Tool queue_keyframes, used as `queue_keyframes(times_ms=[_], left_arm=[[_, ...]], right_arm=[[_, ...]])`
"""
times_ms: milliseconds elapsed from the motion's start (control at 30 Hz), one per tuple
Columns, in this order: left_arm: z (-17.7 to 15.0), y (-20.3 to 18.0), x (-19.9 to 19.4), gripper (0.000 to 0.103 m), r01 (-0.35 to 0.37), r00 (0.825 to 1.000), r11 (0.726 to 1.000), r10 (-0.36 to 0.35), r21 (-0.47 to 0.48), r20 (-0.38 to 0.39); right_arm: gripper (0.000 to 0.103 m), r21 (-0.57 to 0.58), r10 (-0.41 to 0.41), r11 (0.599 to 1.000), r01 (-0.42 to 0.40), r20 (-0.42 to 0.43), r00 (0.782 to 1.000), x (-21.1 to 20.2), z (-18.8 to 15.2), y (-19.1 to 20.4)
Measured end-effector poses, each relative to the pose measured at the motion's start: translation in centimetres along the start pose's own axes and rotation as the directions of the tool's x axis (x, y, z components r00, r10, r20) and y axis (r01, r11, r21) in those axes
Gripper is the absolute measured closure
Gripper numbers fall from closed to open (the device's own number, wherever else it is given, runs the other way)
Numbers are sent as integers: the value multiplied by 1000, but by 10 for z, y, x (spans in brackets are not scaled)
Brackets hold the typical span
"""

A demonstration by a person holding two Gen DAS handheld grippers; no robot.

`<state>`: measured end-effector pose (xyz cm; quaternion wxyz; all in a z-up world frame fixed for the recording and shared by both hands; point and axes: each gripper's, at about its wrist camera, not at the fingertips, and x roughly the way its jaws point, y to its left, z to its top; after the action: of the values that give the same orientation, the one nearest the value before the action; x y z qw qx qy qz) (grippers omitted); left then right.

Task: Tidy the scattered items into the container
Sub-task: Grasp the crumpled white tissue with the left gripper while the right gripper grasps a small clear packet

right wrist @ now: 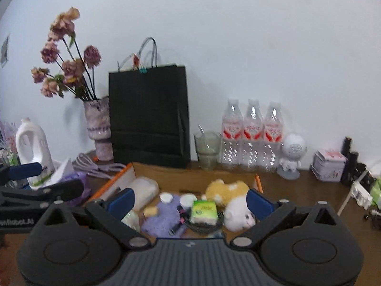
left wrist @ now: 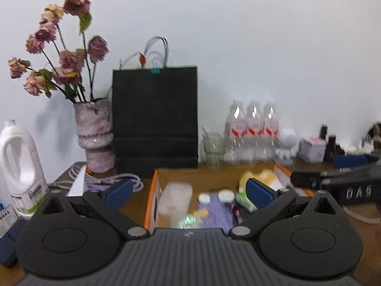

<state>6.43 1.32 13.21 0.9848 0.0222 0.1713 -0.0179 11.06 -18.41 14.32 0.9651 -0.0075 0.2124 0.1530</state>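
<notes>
Both grippers stand wide and empty: the left gripper (left wrist: 190, 191) and the right gripper (right wrist: 190, 201) hover at the near edge of the cardboard box (right wrist: 133, 170). The box already holds the plush toy (right wrist: 228, 190), purple cloth (right wrist: 162, 219), green tissue pack (right wrist: 204, 211) and translucent pouch (left wrist: 176, 196); all look light and soft and should be pinched at mid-body. At the surface's far edge stand the black paper bag (right wrist: 147, 119), vase (right wrist: 98, 128) and water bottles (right wrist: 252, 138), which look easy to tip.
</notes>
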Motion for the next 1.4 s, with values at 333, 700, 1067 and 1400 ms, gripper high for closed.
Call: queue_keyframes(times_ms=[333, 700, 1067, 1400], left_arm=[[-92, -30, 34, 4, 258, 953, 966, -248, 31, -176], [-105, -26, 55, 89, 344, 894, 927, -373, -150, -250], [-118, 43, -51, 89, 149, 967, 957, -194, -249, -167], [-136, 40, -60, 89, 118, 967, 970, -160, -212, -196]], right_arm=[[8, 308, -50, 946, 100, -169, 984, -39, -112, -52], [10, 251, -46, 963, 101, -216, 975, -53, -150, -28], [43, 60, 43, 998, -30, -222, 974, 8, -110, 16], [89, -27, -25, 999, 17, -324, 946, 64, -112, 41]])
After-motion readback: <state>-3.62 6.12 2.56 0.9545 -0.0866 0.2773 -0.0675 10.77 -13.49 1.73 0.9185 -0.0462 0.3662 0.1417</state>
